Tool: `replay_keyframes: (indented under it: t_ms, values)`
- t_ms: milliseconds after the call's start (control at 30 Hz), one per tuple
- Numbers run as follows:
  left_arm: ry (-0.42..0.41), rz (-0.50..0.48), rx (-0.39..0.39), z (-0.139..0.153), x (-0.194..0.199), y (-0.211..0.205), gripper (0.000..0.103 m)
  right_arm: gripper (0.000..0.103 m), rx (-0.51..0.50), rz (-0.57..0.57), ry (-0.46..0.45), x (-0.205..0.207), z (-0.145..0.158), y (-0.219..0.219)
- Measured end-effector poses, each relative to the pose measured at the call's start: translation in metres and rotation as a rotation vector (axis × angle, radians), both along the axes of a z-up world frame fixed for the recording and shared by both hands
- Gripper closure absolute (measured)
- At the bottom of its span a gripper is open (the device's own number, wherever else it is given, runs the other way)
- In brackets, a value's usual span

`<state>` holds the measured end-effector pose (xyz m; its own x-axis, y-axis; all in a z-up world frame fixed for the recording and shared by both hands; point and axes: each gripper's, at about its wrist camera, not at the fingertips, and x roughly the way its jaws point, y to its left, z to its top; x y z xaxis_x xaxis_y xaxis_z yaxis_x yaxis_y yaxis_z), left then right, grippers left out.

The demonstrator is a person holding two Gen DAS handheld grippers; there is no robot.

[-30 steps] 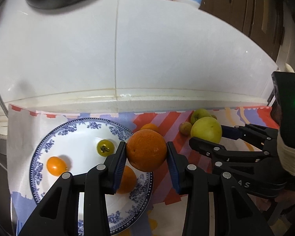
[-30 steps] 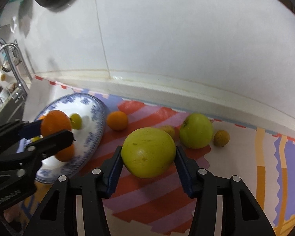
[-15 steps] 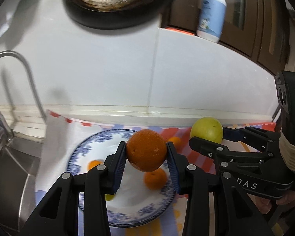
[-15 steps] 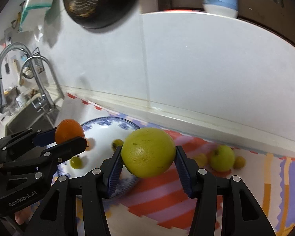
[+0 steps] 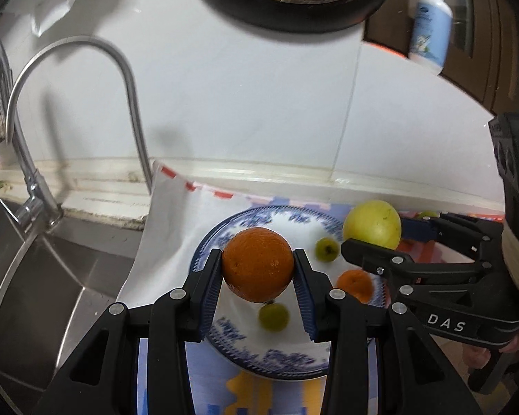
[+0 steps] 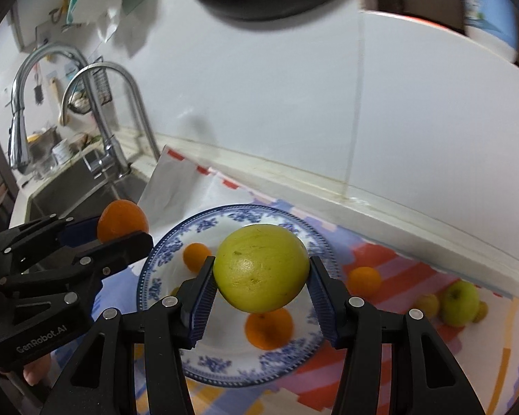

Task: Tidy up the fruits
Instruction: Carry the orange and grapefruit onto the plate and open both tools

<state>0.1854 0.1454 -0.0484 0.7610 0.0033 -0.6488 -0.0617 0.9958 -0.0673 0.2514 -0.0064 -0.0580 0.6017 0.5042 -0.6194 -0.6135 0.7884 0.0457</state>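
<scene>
Carried from mat to above blue-patterned plate point(image 5: 225, 340): orange point(image 5: 257, 264) pinched in left gripper point(image 5: 258, 269), green-yellow apple point(image 6: 261, 273) pinched in right gripper point(image 6: 259, 276); release pending.

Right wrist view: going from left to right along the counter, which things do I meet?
Sink faucets → orange in the left gripper → blue-patterned plate → yellow-green fruit in the right gripper → small orange on the mat → green apple.
</scene>
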Motion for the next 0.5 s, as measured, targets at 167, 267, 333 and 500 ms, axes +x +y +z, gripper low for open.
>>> replay_keyframes:
  t_ms: [167,267,333,500]
  values:
    - [0.043,0.011,0.001,-0.016,0.005,0.010,0.063,0.051,-0.030,0.023,0.013,0.004,-0.014,0.016]
    - [0.070,0.010,-0.009,-0.027,0.011,0.013,0.063,0.051,-0.041,0.030,0.035,0.008,-0.024,0.023]
    - [0.087,0.010,-0.016,-0.033,0.013,0.014,0.063,0.051,-0.043,0.033,0.057,0.011,-0.031,0.026]
    - [0.119,0.004,-0.032,-0.045,0.019,0.015,0.063,0.051,-0.072,0.038,0.080,0.014,-0.044,0.032]
